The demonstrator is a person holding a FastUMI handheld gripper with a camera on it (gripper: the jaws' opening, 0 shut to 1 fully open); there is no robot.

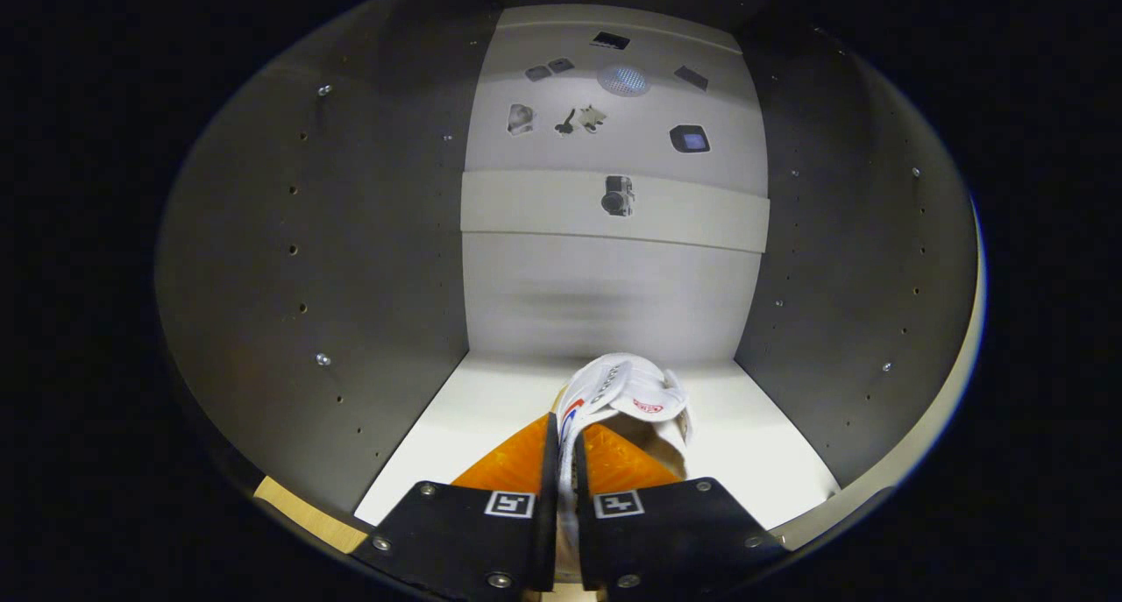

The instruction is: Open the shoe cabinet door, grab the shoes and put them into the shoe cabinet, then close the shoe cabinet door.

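Inside cabinet (614, 278): one gripper (565, 449)-pinched shoe (627, 392).

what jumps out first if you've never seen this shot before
First, the white shoe, pinched at its collar between the fingers of the gripper, both pads pressing on it, hanging just above the cabinet's white shelf floor. Beyond it, the pale back panel carries small dark cutout pictures, flanked by grey side walls dotted with peg holes.
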